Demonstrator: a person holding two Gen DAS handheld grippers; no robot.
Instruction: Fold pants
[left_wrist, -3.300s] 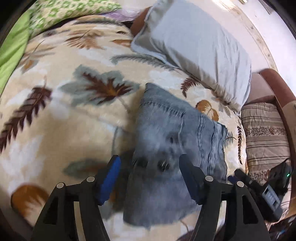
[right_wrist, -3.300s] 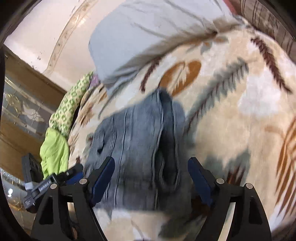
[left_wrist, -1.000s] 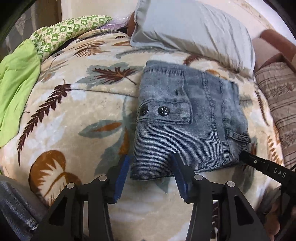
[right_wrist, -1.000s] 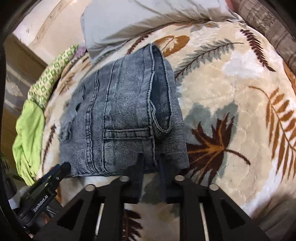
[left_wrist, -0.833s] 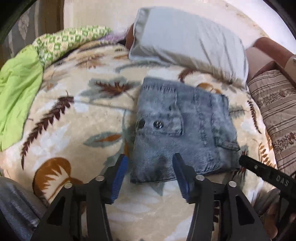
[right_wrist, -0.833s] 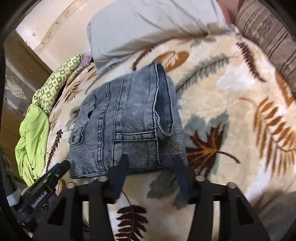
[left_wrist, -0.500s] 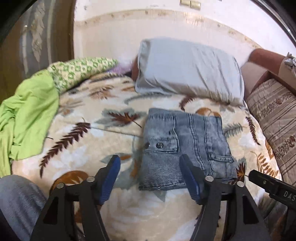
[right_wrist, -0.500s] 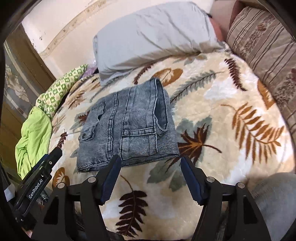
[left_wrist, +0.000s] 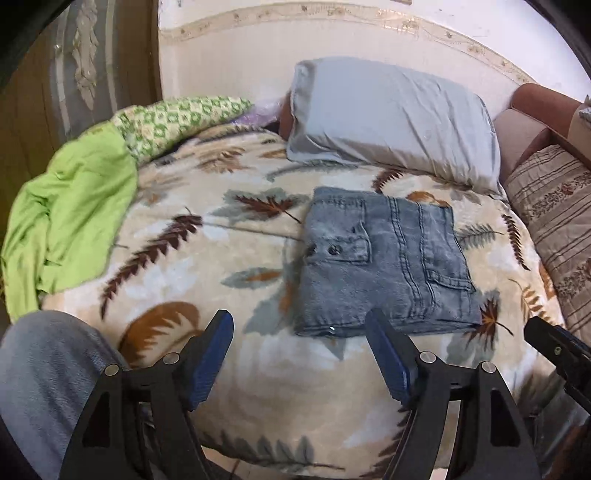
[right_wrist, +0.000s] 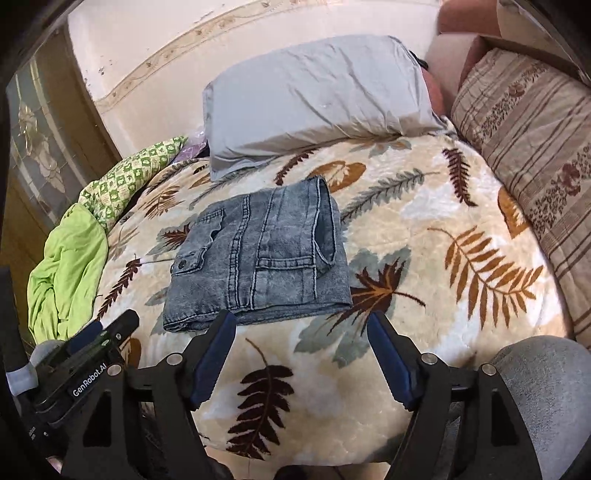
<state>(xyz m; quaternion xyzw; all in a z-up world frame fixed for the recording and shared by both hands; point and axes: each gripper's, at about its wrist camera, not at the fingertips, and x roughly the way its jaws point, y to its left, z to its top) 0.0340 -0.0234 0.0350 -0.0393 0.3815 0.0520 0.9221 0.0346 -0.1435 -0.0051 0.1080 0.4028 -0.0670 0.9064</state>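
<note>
The grey-blue denim pants lie folded into a compact rectangle on the leaf-print blanket. They also show in the right wrist view. My left gripper is open and empty, held back from the near edge of the pants. My right gripper is open and empty, just short of the pants' near edge. Neither gripper touches the cloth.
A grey pillow lies behind the pants. A green cloth and a green patterned cloth lie at the left. A striped cushion stands at the right. The person's knees are at the blanket's near edge.
Both grippers have let go of the pants, opened wide and pulled back toward the near edge of the bed. The folded pants stay where they were.
</note>
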